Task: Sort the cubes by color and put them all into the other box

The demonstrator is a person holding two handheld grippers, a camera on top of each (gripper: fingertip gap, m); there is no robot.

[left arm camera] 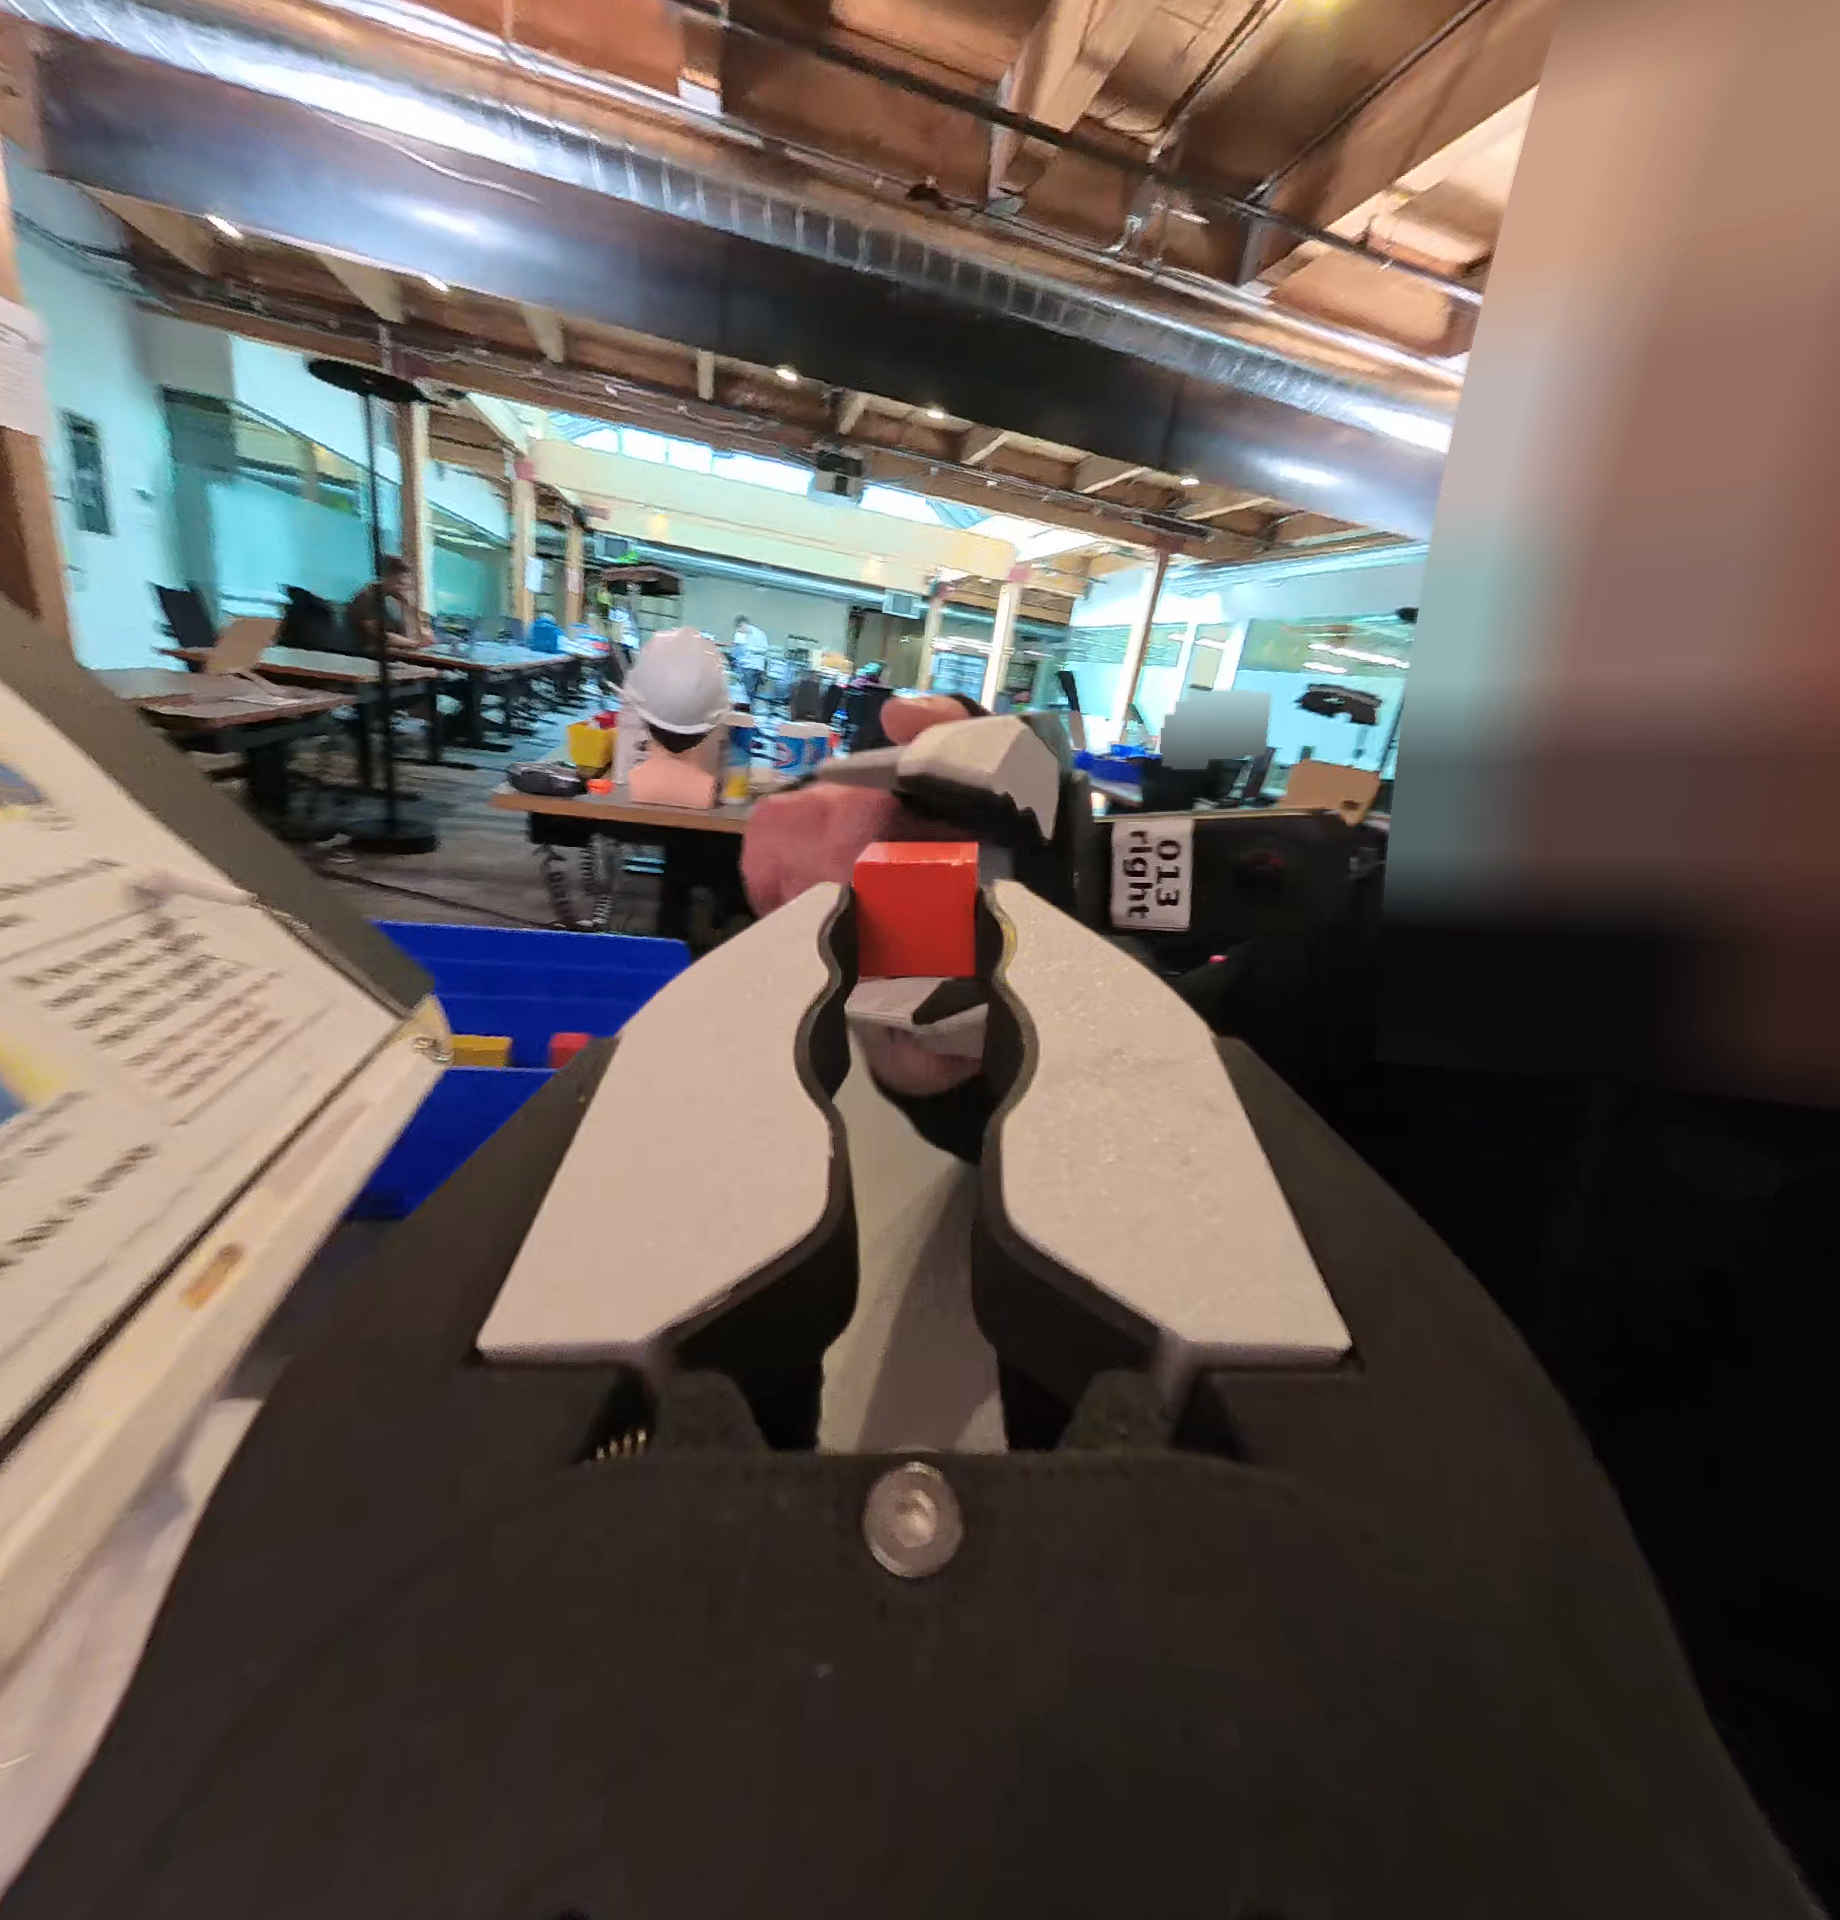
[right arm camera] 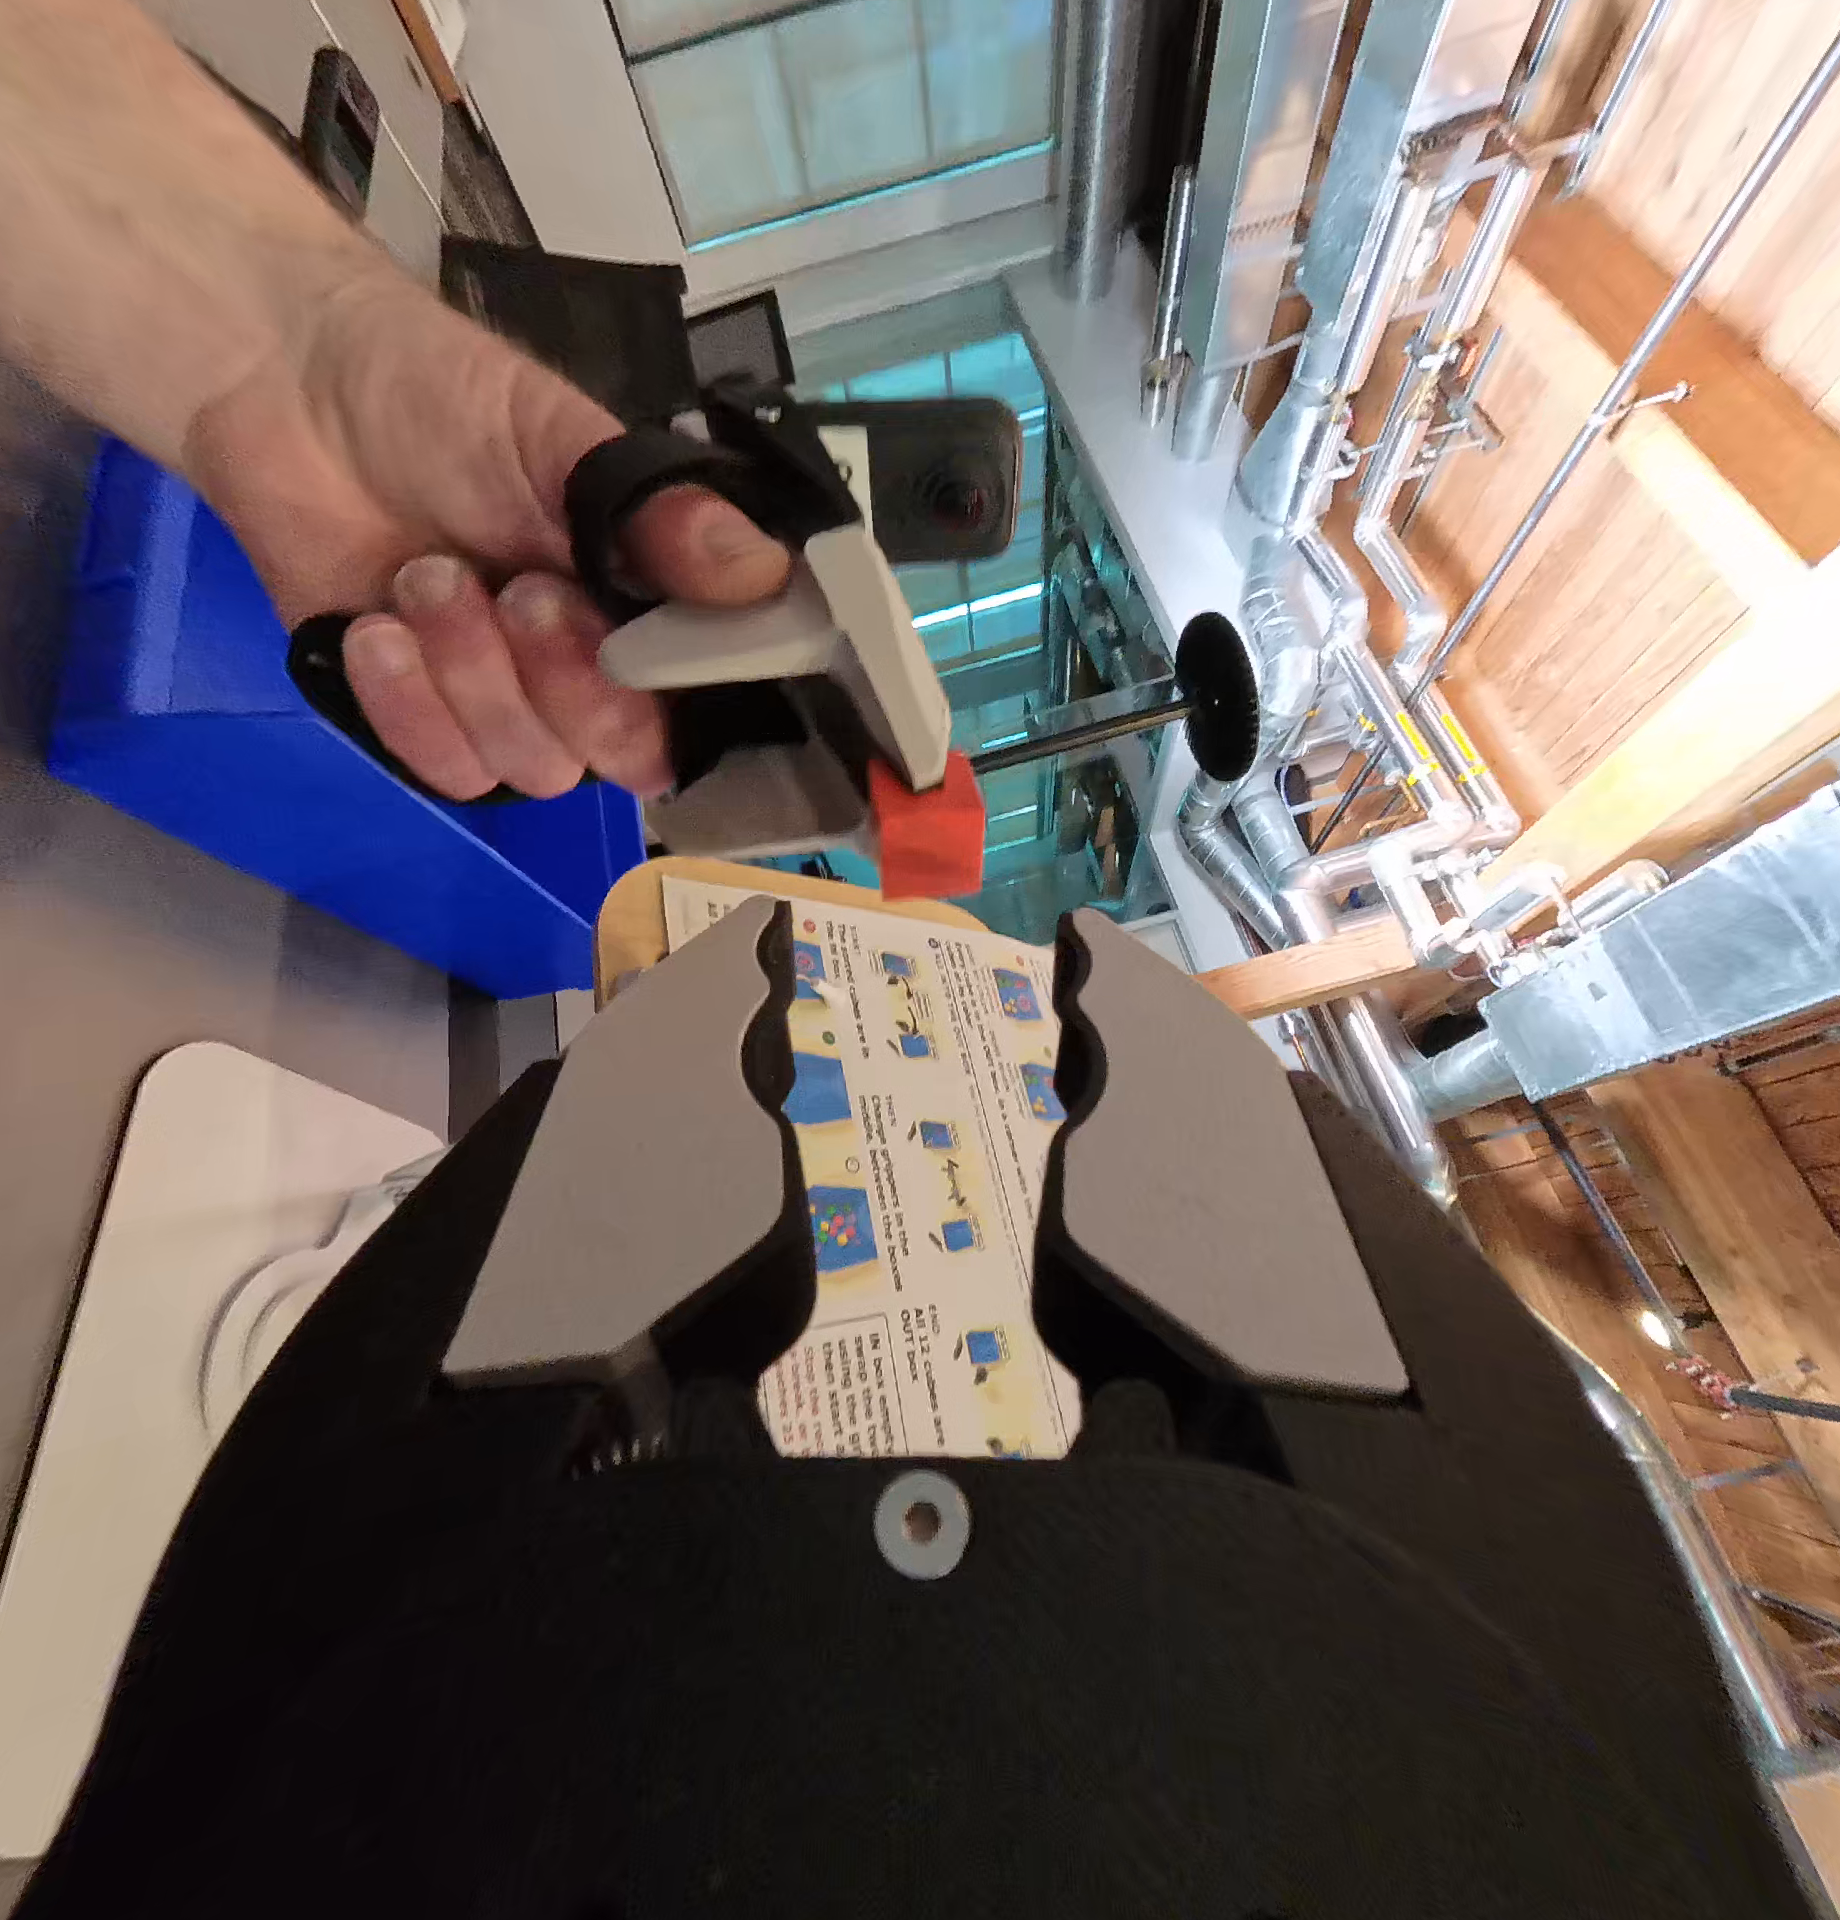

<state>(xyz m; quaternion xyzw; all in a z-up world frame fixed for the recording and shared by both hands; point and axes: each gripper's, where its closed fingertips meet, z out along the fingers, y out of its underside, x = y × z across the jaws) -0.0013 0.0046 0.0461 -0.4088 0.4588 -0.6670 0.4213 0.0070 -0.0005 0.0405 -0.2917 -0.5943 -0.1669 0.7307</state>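
Note:
My left gripper point(left arm camera: 914, 914) is shut on a red cube point(left arm camera: 914, 925), gripped at its fingertips and held up in the air. The right wrist view shows that gripper point(right arm camera: 895, 805) in a hand, with the red cube point(right arm camera: 931, 831) at its tips. My right gripper point(right arm camera: 921, 935) is open and empty, facing the left one, its tips just short of the cube. Its fingers point(left arm camera: 963, 764) show above and below the cube in the left wrist view. A blue box point(left arm camera: 521, 977) lies behind on the left and holds a yellow cube point(left arm camera: 480, 1049) and a red cube point(left arm camera: 568, 1044).
An instruction sheet on a clipboard point(left arm camera: 116, 1039) stands close on the left; it also shows between the right fingers point(right arm camera: 926, 1143). The blue box point(right arm camera: 272, 748) rests on a grey table. A white pad point(right arm camera: 168, 1299) lies at the lower left. An office with desks lies beyond. The grippers are tip to tip, or close to it.

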